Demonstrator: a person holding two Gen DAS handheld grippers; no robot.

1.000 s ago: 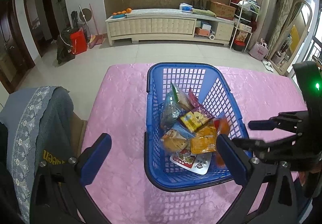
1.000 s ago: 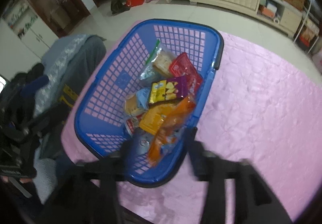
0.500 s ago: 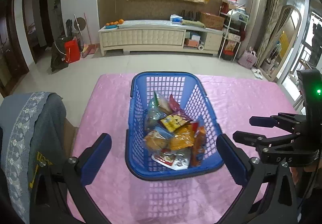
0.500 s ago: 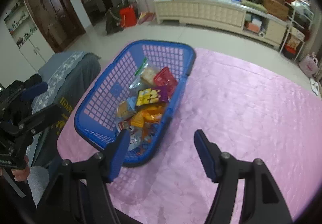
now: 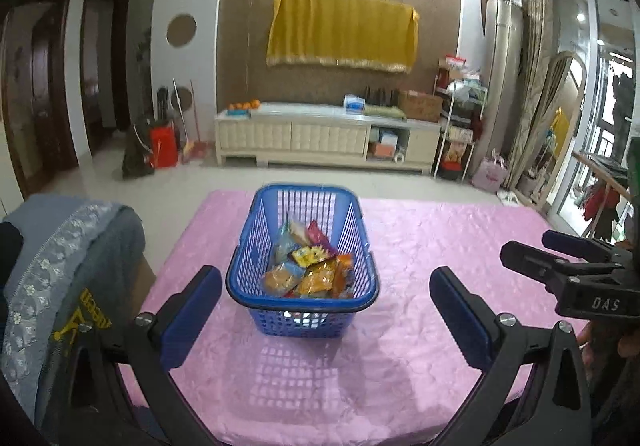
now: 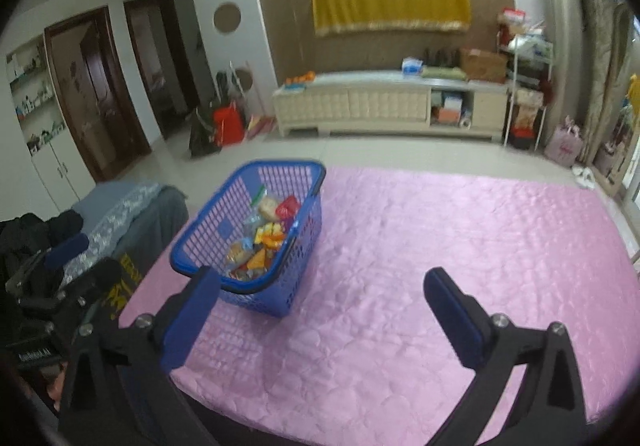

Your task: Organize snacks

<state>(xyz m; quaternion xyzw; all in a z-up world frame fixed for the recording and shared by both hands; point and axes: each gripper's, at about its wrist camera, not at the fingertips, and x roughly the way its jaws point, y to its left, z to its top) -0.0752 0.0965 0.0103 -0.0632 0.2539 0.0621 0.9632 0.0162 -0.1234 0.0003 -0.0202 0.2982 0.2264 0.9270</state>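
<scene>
A blue plastic basket (image 5: 304, 320) stands on the pink tablecloth (image 5: 432, 246) with several snack packets (image 5: 310, 272) heaped inside. My left gripper (image 5: 324, 280) is open, drawn back in front of the basket's near end, with nothing held. In the right wrist view the basket (image 6: 200, 242) and its snacks (image 6: 262, 240) sit to the left. My right gripper (image 6: 322, 278) hangs over bare cloth; its jaws are opening and nothing is between them. Each gripper shows in the other's view: the right gripper (image 5: 560, 254) at the right edge, the left gripper (image 6: 60, 258) at the far left.
A chair draped in grey and lace cloth (image 5: 68, 266) stands at the table's left side. A person's hand (image 5: 604, 342) holds the right tool. Beyond the table are tiled floor and a long white cabinet (image 5: 320, 133). The pink cloth (image 6: 460, 238) stretches wide to the right.
Both grippers have pulled back and risen away from the basket. The right jaws, earlier around an orange packet at the basket's near end, now stand wider and empty.
</scene>
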